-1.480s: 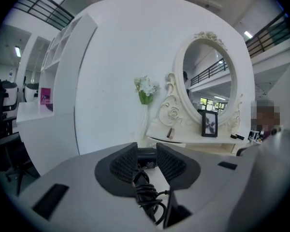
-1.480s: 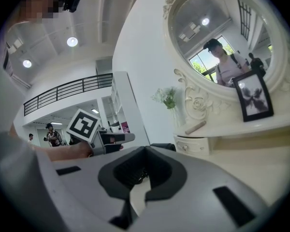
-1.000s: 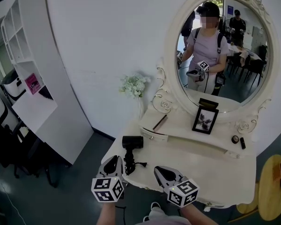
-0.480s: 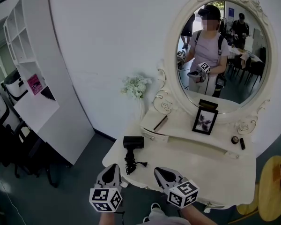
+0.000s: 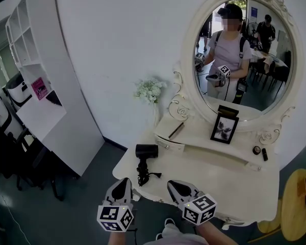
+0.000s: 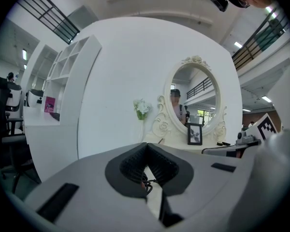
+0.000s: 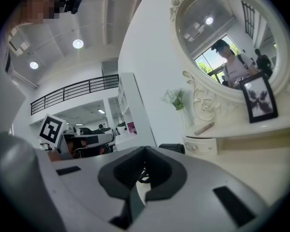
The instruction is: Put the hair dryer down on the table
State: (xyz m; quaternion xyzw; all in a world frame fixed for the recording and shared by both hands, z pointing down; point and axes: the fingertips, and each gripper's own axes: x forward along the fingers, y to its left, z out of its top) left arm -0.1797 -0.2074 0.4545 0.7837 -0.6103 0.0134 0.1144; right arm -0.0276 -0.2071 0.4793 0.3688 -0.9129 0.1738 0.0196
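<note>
1. Hair dryer [image 5: 144,157]: black, lying on the white bench [image 5: 219,185] at the bench's left end, left of centre in the head view. The barrel sits toward the wall and the handle points toward the lower edge of the frame. Its black cord is bunched against the handle, with the plug just to the right. Nothing grips the hair dryer.

2. Left gripper [image 5: 121,185]: at the lower centre-left of the head view, below the bench's near edge and apart from the hair dryer. In the left gripper view the 2 jaws meet at their tips and hold nothing.

3. Right gripper [image 5: 175,187]: at the lower centre of the head view, beside the left gripper and at about the same height in the frame. In the right gripper view the 2 jaws are together at their tips and hold nothing.

4. Surroundings: an oval mirror [image 5: 242,55] in an ornate white frame stands at the upper right. A black photo frame [image 5: 224,129] stands upright on the raised ledge [image 5: 194,139] beneath it. White flowers [image 5: 149,91] stand left of the mirror. A white shelf unit [image 5: 41,86] fills the left side of the frame.
</note>
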